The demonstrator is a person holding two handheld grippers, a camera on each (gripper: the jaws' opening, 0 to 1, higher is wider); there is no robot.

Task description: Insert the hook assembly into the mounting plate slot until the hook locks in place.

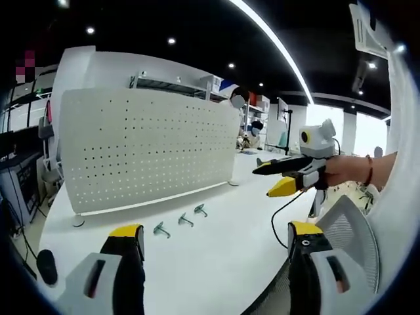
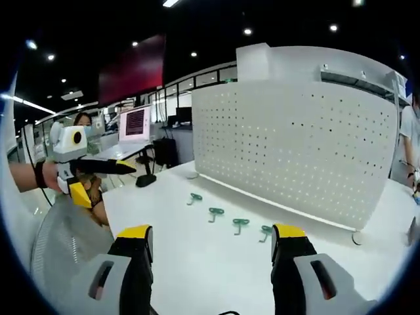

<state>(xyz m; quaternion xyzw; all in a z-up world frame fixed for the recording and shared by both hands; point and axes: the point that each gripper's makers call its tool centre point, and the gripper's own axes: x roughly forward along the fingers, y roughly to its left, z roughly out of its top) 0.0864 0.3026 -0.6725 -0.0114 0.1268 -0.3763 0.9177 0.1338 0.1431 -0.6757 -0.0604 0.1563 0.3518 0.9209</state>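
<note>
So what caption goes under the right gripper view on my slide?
Open tongs hover over a white table facing four green hooks and a pegboard.

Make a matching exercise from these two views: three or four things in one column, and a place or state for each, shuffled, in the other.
Things:
1. pegboard
2. hooks
3. left gripper
4. monitor

Places or states:
A. lying in a row on the white table
B. open, holding nothing
C. lit, on a desk in the background
D. standing upright on the table behind the hooks

Pairs: 1-D, 2-A, 3-B, 4-C
</note>
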